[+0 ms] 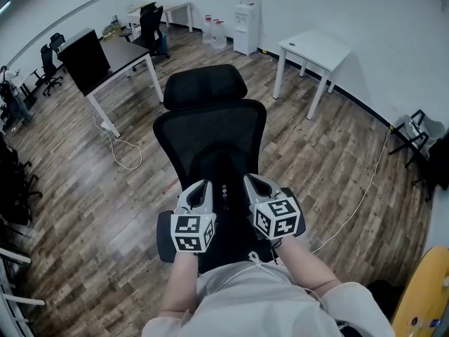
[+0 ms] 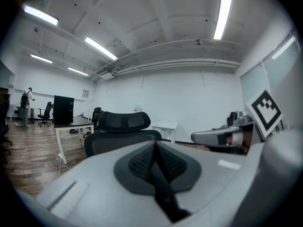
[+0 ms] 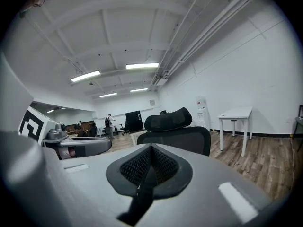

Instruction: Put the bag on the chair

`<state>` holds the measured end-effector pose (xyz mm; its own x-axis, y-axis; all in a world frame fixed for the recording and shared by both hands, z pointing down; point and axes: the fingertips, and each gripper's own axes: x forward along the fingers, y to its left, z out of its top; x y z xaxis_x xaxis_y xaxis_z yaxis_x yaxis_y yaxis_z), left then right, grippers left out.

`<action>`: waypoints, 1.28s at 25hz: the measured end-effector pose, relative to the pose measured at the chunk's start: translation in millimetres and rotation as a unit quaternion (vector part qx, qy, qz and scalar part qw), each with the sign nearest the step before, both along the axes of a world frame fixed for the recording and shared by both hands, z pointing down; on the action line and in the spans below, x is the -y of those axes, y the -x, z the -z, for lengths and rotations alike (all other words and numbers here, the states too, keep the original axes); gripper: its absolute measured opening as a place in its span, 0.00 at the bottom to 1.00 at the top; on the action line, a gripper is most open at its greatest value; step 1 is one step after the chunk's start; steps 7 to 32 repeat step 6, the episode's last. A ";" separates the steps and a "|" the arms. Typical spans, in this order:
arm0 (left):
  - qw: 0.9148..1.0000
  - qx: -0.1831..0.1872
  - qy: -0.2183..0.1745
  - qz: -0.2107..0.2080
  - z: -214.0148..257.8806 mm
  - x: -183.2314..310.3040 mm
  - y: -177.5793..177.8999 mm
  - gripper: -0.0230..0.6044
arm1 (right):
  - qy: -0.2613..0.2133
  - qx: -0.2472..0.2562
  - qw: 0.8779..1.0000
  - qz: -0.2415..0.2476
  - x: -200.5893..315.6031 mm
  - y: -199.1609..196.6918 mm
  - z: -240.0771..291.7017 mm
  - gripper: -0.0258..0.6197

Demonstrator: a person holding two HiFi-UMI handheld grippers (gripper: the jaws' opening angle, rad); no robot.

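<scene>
The bag cannot be picked out for certain in any view. The only candidate is a dark shape (image 1: pixel 224 188) on the seat in the middle of the scene, black on black, and it may equally be part of the chair (image 1: pixel 210 121). At far left stands a dark-topped desk (image 1: pixel 116 51), and near it a white cable (image 1: pixel 125 149) loops over the wooden floor; a step to the left could catch that cable. Next, the left gripper (image 1: pixel 202 186) hovers over the seat (image 1: pixel 165 239), its fingers (image 2: pixel 139 162) clenched on nothing. The chair, in the centre, is a black office chair with a mesh backrest and a padded headrest (image 1: pixel 205 85), and it faces the person. If the bag is not on the seat, the risk is that neither gripper has anything to carry. If it is, a nudge from either gripper could tip it off the near edge or turn the chair. To the right, the right gripper (image 1: pixel 251 181) hovers level with the left one, its fingers (image 3: pixel 165 167) likewise clenched and empty. At far right stands a white table (image 1: pixel 314 48).
</scene>
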<state>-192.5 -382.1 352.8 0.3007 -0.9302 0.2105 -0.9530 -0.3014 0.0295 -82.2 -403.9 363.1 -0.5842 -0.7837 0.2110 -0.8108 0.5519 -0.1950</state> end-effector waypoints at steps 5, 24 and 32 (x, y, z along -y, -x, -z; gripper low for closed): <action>1.000 0.002 0.004 -0.001 -2.6 2.0 0.8 0.05 | 0.000 -0.008 1.000 -0.006 0.3 -1.3 -2.5 0.04; 1.000 0.002 0.004 -0.001 -2.9 2.6 1.3 0.05 | -0.001 -0.012 1.000 -0.008 0.6 -2.1 -2.7 0.04; 1.000 0.002 0.004 -0.001 -2.9 2.6 1.3 0.05 | -0.001 -0.012 1.000 -0.008 0.6 -2.1 -2.7 0.04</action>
